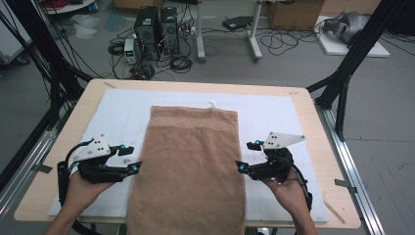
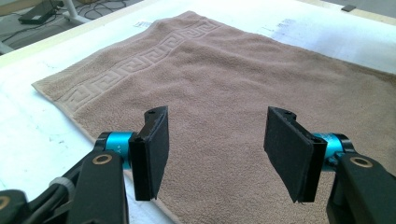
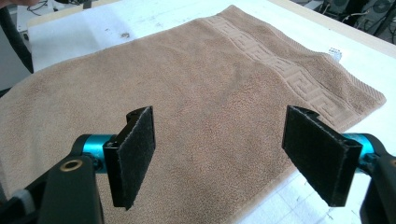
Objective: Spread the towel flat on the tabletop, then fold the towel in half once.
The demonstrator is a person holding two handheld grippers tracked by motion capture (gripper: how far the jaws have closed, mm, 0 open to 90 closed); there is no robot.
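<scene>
Both jaws wide open, empty: left gripper (image 1: 131, 157), right gripper (image 1: 248, 156) flank towel (image 1: 188, 161) mid-frame, lined up for edge grabs.

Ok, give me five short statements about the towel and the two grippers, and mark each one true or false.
1. The brown towel lies flat on the white mat. True.
2. The left gripper is clamped on the towel's edge. False: its jaws stand open, nothing between the pads.
3. The towel's patterned border lies at its far end. True.
4. The right gripper holds a folded corner up off the table. False: its jaws are open and the towel lies flat.
5. The towel's near end reaches past the mat's near edge. True.
</scene>
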